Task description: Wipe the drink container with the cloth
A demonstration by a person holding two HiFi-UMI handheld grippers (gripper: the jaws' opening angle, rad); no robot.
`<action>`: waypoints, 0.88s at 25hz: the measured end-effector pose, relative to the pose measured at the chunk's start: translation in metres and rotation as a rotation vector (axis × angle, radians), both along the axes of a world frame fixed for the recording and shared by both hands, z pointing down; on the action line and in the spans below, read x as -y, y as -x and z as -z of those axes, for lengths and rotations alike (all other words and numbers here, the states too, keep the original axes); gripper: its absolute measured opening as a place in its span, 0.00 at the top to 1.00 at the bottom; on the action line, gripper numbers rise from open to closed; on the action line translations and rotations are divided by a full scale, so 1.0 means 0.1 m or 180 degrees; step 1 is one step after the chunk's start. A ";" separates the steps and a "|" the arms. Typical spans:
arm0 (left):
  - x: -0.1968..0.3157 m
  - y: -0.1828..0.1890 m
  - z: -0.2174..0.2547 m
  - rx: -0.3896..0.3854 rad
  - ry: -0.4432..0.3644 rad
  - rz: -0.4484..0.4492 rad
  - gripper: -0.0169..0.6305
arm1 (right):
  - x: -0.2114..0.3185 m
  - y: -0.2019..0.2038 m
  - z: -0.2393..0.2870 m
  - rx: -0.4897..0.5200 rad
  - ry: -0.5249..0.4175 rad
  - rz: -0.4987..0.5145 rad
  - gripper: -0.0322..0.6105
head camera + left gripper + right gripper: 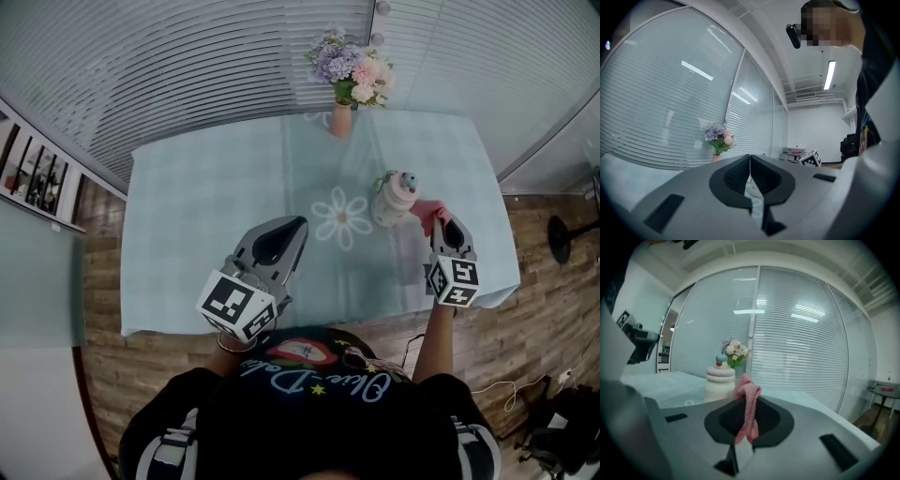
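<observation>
The fingers [776,423] of the right gripper [749,399] are pressed together on a bunched fold of the pink cloth [751,411], whose free end stands up above them. The left gripper [750,157] has its fingers closed tip to tip with nothing between them.

The drink container [394,197] stands on the table [187,206]. The cloth sits just to the container's right, close enough that contact cannot be told. A daisy print [341,217] lies just left of the container, a vase of flowers [341,120] stands beyond it, and the left gripper hangs well to its left, on the person's side.

The container is upright – long axis vertical, knobbed lid pointing at the ceiling. Nothing steadies it, so a sideways wipe from the right would likely slide it toward the daisy print or tip it – it looks light and narrow-based. The cloth is held by only a thin bunch, so dragging it hard over the ridged lid could pull it free
</observation>
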State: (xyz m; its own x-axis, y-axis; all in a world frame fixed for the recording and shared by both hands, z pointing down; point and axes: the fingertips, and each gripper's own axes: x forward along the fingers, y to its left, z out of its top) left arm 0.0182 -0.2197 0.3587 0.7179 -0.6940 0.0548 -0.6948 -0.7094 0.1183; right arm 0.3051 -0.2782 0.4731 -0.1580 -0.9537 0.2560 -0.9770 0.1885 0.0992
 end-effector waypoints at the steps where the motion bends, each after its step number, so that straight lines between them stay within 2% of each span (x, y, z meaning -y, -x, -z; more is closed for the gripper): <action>1: -0.01 0.00 0.00 0.0001 -0.0001 -0.0003 0.96 | 0.02 0.04 0.05 0.0120 -0.0053 0.0061 0.90; 5: -0.01 0.04 0.01 0.0015 -0.0001 0.0018 0.96 | 0.09 0.19 0.18 0.0536 -0.0249 0.0275 0.90; 10: 0.01 0.11 -0.01 0.0014 0.0013 0.0084 0.96 | 0.20 0.31 0.19 0.0938 -0.0229 0.0470 0.90; 22: 0.06 0.23 -0.04 -0.0013 0.0033 0.0169 0.97 | 0.49 0.35 0.07 0.0696 -0.0019 0.0570 0.90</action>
State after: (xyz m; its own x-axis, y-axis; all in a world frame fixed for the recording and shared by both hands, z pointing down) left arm -0.0043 -0.2253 0.3625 0.6802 -0.7306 0.0595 -0.7310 -0.6702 0.1284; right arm 0.2698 -0.3270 0.4662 -0.3749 -0.9070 0.1917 -0.9266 0.3601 -0.1085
